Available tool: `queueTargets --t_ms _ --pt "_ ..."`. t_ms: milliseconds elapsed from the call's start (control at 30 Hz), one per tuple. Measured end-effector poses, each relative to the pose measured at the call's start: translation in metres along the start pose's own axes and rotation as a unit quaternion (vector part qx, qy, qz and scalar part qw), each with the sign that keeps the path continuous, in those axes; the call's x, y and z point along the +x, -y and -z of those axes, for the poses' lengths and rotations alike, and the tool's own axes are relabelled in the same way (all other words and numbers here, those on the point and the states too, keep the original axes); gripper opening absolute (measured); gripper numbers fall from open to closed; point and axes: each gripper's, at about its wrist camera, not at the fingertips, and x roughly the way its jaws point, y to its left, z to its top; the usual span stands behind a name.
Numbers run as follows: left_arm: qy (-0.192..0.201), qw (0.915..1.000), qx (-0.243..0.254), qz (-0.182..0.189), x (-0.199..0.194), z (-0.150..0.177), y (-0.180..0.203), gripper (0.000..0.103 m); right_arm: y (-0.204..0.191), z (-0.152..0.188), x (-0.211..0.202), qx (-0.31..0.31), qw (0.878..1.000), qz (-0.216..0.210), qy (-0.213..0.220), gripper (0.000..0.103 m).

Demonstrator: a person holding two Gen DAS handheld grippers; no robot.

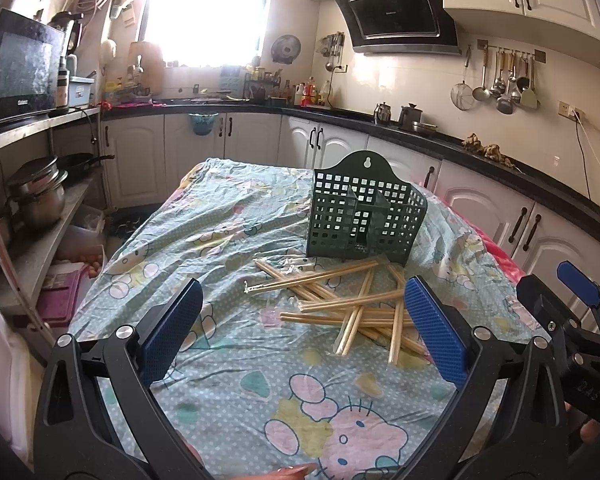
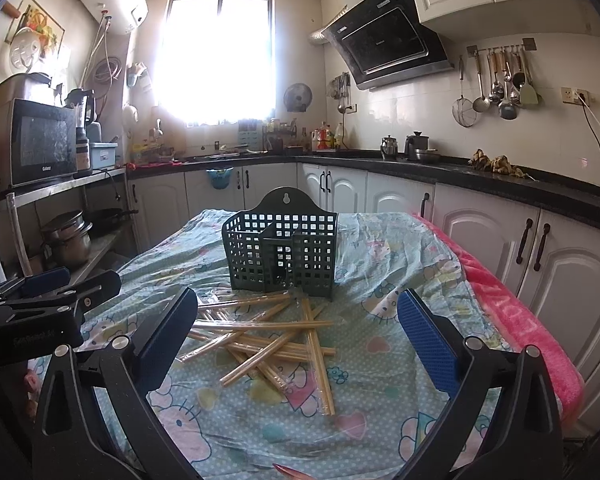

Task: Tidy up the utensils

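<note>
A pile of wooden chopsticks in clear wrappers (image 1: 348,304) lies on the table, also in the right wrist view (image 2: 268,340). Behind it stands a dark green perforated utensil holder (image 1: 364,216), empty, with dividers, also in the right wrist view (image 2: 284,256). My left gripper (image 1: 304,320) is open and empty, held above the table just short of the pile. My right gripper (image 2: 298,332) is open and empty, near side of the pile. The right gripper shows at the right edge of the left wrist view (image 1: 572,312); the left gripper shows at the left of the right wrist view (image 2: 48,300).
The table is covered by a light blue cartoon-print cloth (image 1: 236,360), with a pink towel (image 2: 512,312) along its right edge. White cabinets with a black counter (image 2: 500,184) run behind and to the right. A metal shelf with pots (image 1: 40,192) stands left.
</note>
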Motion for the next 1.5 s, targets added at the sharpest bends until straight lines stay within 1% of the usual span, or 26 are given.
queueTargets --t_ms 200,500,700,833,967,1033,1100,1167,1233,1333,1400,1433,1500 --pt "-0.005 0.9998 -0.017 0.000 0.004 -0.001 -0.013 0.093 -0.001 0.000 0.010 0.000 1.000 -0.019 -0.021 0.097" --pt "-0.018 0.9978 -0.063 0.013 0.013 -0.010 -0.048 0.093 -0.004 -0.004 0.026 -0.005 0.998 -0.044 -0.050 0.097" --pt "-0.037 0.9957 -0.085 0.003 0.023 -0.015 -0.069 0.093 -0.003 -0.009 0.039 -0.008 0.996 -0.060 -0.068 0.097" --pt "-0.055 0.9939 -0.096 0.003 0.034 -0.016 -0.079 0.093 0.006 -0.015 0.052 0.002 0.994 -0.066 -0.086 0.097" --pt "-0.091 0.9899 -0.107 0.023 0.052 -0.015 -0.082 0.093 0.020 -0.019 0.072 0.018 0.992 -0.060 -0.113 0.097" --pt "-0.108 0.9889 -0.096 0.035 0.061 -0.013 -0.078 0.093 0.028 -0.018 0.084 0.026 0.990 -0.053 -0.127 0.097" --pt "-0.119 0.9878 -0.092 0.041 0.069 -0.011 -0.075 0.093 0.035 -0.016 0.097 0.028 0.988 -0.047 -0.144 0.097" --pt "-0.133 0.9851 -0.093 0.056 0.080 -0.010 -0.073 0.093 0.042 -0.012 0.107 0.033 0.986 -0.039 -0.156 0.097" --pt "-0.139 0.9840 -0.093 0.062 0.090 -0.009 -0.072 0.093 0.050 -0.008 0.118 0.037 0.984 -0.031 -0.170 0.097" --pt "-0.152 0.9805 -0.098 0.075 0.105 -0.009 -0.071 0.090 0.058 -0.005 0.133 0.040 0.982 -0.025 -0.184 0.097" --pt "-0.167 0.9765 -0.106 0.086 0.116 -0.008 -0.071 0.085 0.063 -0.002 0.144 0.044 0.980 -0.027 -0.193 0.097" --pt "-0.173 0.9750 -0.109 0.088 0.121 -0.006 -0.072 0.081 0.066 -0.001 0.150 0.049 0.979 -0.029 -0.197 0.095" --pt "-0.189 0.9701 -0.119 0.095 0.131 -0.003 -0.075 0.074 0.068 0.003 0.161 0.053 0.975 -0.036 -0.211 0.088"
